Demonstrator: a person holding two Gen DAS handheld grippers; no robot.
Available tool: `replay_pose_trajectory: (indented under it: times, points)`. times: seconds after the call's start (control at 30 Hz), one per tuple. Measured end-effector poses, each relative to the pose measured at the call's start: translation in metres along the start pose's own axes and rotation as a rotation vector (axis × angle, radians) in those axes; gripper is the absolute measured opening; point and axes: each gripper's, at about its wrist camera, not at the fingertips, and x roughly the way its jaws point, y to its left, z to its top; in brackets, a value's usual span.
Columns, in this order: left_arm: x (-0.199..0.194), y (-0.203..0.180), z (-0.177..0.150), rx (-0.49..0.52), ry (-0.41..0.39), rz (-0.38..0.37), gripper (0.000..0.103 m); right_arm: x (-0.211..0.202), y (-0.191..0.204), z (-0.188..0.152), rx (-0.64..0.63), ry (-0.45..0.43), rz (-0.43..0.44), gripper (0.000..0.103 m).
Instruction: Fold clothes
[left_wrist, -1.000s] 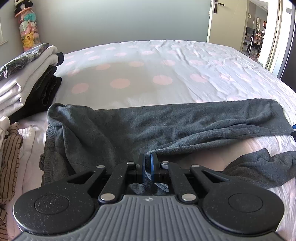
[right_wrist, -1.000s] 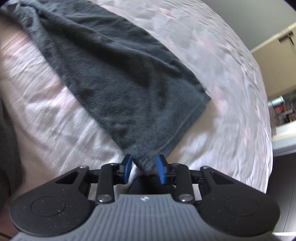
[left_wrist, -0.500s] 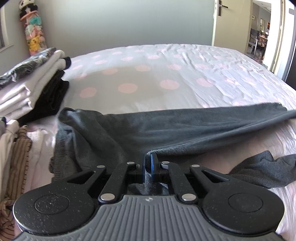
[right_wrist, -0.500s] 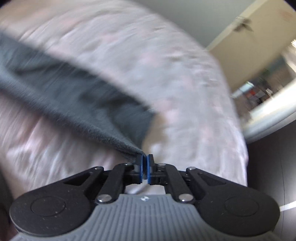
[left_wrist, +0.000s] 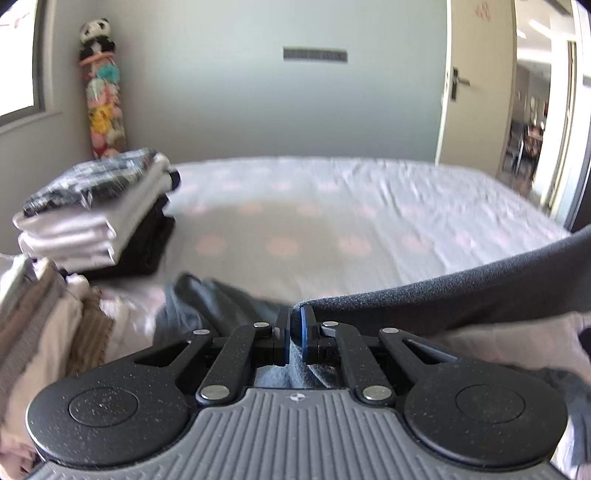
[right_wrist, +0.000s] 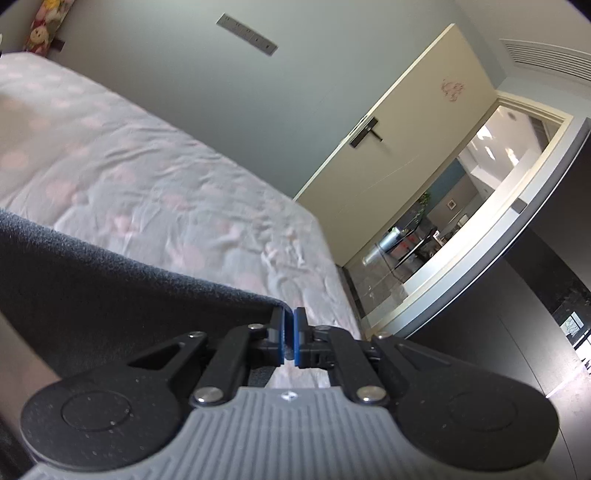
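The dark grey garment (left_wrist: 461, 295) hangs stretched between my two grippers, lifted above the bed (left_wrist: 369, 206). My left gripper (left_wrist: 294, 334) has its jaws pinched nearly together on one edge of the cloth, which passes between the blue pads. My right gripper (right_wrist: 289, 341) is likewise clamped tight on the far corner of the garment (right_wrist: 110, 280), and the fabric runs off to the left from there. Part of the cloth still lies crumpled on the polka-dot sheet near a stack of folded clothes (left_wrist: 99, 210). Beyond stand a door (right_wrist: 399, 125) and a column of plush toys (left_wrist: 101, 92).
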Motion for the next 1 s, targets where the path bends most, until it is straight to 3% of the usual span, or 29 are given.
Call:
replay_pose_trajectory:
  times: [0.2, 0.4, 0.53, 0.67, 0.73, 0.83, 1.0]
  points:
    - [0.028, 0.011, 0.019, -0.024, 0.028, 0.015, 0.006, 0.010, 0.010, 0.027, -0.033, 0.046, 0.023, 0.005]
    - [0.059, 0.015, 0.049, -0.066, -0.013, 0.073, 0.006, 0.081, 0.050, 0.064, -0.032, 0.084, 0.012, 0.005]
    - [0.075, 0.016, 0.069, -0.094, -0.051, 0.102, 0.006, 0.122, 0.060, 0.110, 0.045, 0.016, -0.037, 0.005]
    - [0.055, 0.001, 0.074, -0.076, -0.134, 0.045, 0.006, 0.140, 0.044, 0.135, 0.144, -0.072, -0.100, 0.005]
    - [0.051, -0.013, 0.061, -0.036, -0.122, -0.003, 0.006, 0.149, 0.037, 0.129, 0.169, -0.058, -0.090, 0.005]
    - [0.057, -0.034, 0.029, 0.009, -0.027, -0.077, 0.006, 0.171, 0.039, 0.093, 0.169, 0.024, -0.069, 0.005]
    - [0.079, -0.061, -0.035, 0.044, 0.183, -0.151, 0.006, 0.206, 0.056, -0.001, 0.189, 0.231, -0.035, 0.005]
